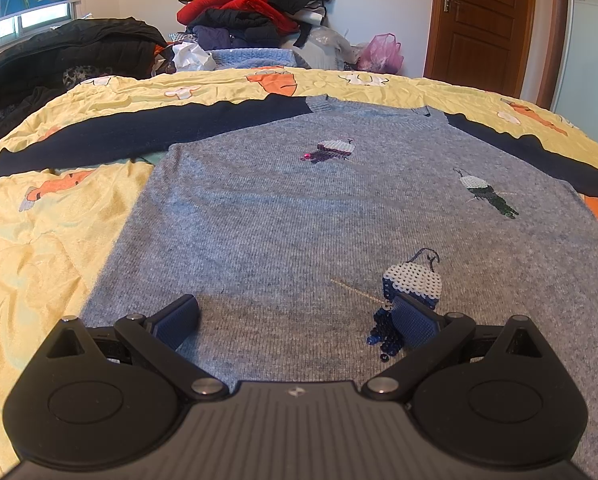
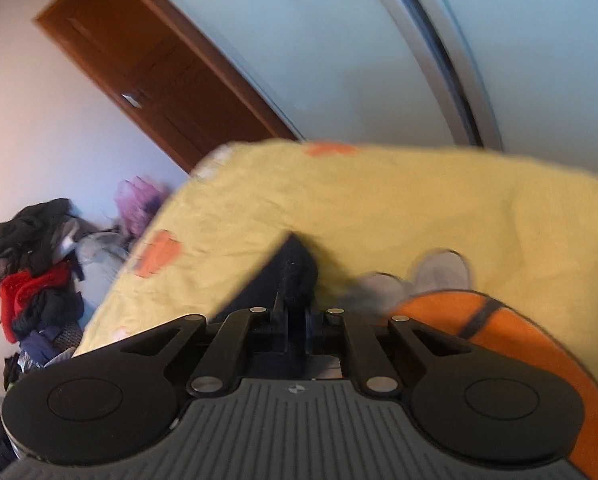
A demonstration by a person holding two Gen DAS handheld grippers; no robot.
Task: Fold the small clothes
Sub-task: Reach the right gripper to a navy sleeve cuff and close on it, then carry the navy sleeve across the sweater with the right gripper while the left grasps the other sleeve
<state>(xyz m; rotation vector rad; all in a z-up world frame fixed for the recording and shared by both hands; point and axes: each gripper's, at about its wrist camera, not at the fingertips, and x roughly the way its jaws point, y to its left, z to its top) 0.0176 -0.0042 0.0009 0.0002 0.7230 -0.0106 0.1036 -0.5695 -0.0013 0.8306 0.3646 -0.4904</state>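
Observation:
A grey knit sweater with dark navy sleeves lies flat on the yellow bedspread, neck away from me. Its left sleeve stretches out to the left, its right sleeve to the right. Beaded patches decorate the front. My left gripper is open and empty, low over the sweater's lower hem. In the blurred right wrist view my right gripper is shut on the dark navy sleeve end, which rises to a point above the bedspread.
A pile of red and black clothes stands behind the bed, with a black jacket at the left and a pink bag by the brown door. The pile and door also show in the right wrist view.

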